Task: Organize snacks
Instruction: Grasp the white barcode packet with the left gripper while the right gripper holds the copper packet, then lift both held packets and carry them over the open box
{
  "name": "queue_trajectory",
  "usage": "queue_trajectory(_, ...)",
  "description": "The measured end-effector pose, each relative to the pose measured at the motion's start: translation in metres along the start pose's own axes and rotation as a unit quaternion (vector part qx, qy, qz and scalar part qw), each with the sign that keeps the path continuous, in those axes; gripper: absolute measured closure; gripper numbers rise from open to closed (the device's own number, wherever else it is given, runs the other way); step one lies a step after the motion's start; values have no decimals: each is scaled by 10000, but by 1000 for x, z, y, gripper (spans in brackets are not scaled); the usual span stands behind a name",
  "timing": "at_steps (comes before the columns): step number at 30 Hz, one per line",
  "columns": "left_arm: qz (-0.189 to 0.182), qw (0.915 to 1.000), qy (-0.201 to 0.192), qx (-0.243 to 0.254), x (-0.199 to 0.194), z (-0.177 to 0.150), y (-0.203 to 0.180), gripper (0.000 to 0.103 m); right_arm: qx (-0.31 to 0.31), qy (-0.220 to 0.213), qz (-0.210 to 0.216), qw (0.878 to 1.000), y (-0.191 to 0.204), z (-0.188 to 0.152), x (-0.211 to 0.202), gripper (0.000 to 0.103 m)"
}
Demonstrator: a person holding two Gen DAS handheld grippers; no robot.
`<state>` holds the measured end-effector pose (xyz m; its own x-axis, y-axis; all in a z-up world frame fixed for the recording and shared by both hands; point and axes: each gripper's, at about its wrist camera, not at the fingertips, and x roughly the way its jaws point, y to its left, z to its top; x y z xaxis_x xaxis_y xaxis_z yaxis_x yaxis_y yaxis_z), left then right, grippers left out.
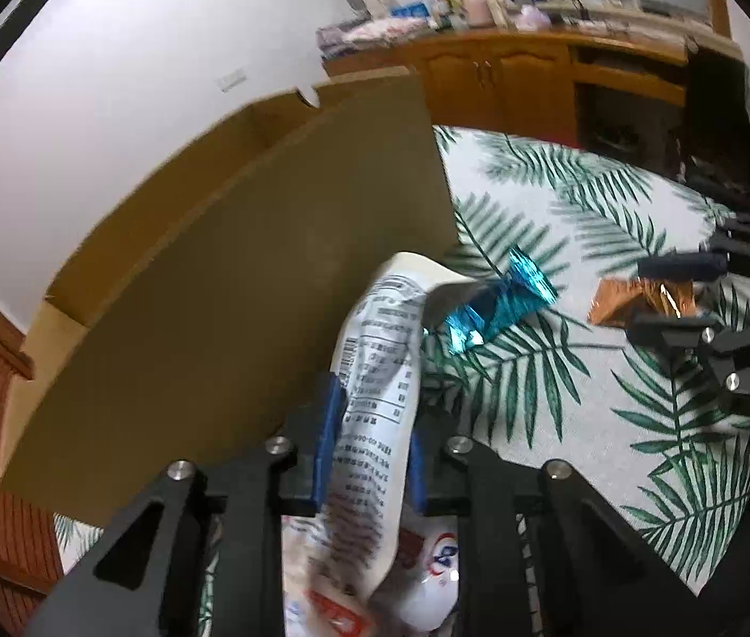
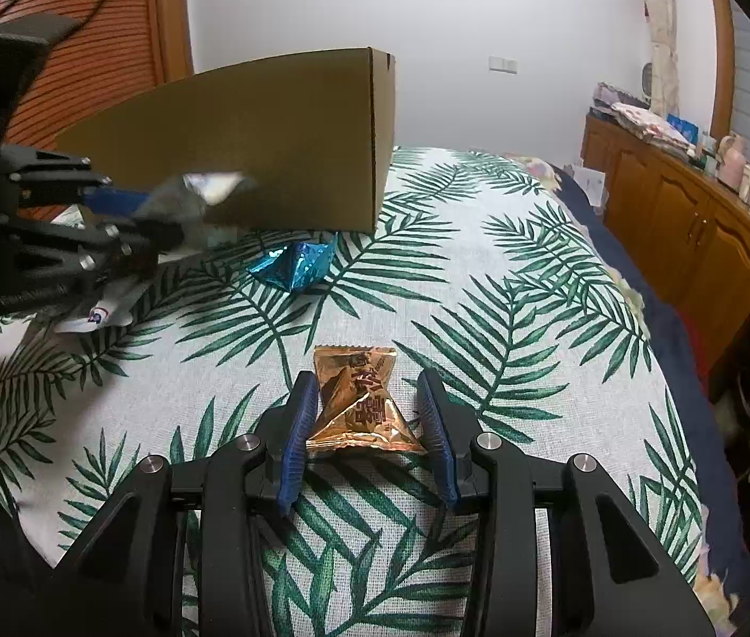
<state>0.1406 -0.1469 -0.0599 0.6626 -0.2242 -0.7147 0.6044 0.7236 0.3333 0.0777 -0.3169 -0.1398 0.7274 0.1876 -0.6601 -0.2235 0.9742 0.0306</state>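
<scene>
My left gripper (image 1: 372, 409) is shut on a white snack bag (image 1: 375, 371) with printed text, held up beside the open cardboard box (image 1: 247, 276). The bag (image 2: 199, 191) and the left gripper (image 2: 125, 212) also show in the right wrist view, in front of the box (image 2: 268, 138). My right gripper (image 2: 369, 398) is open, its jaws on either side of an orange-gold snack packet (image 2: 359, 403) lying on the leaf-print cloth (image 2: 481, 292). That packet (image 1: 635, 302) shows between the right gripper's fingers (image 1: 682, 265) in the left wrist view. A blue foil packet (image 1: 497, 302) (image 2: 295, 265) lies by the box.
The leaf-print cloth (image 1: 560, 212) covers a bed. A wooden cabinet (image 2: 693, 228) with clutter on top runs along the right. A wooden slatted door (image 2: 98, 42) stands behind the box. A white wall is at the back.
</scene>
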Motion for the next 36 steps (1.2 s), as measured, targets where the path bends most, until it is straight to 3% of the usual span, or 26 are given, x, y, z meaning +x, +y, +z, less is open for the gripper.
queue_trajectory(5,83,9987,-375,-329,-21,3,16,89,-9,43,-18,10000,1,3,1,67)
queue_trajectory(12,90,9941,-797,-727,-49,-3,34,90,-50,94,30,9999,4,4,1,84)
queue_trajectory(24,-129,9755,-1373,-1712,-77,-18,62,90,268,67,298,9992,1,5,-8,85)
queue_trajectory(36,-101,9707,-1427,-1929,-95,-37,57,90,280,-38,331,9991,8,3,-24,85)
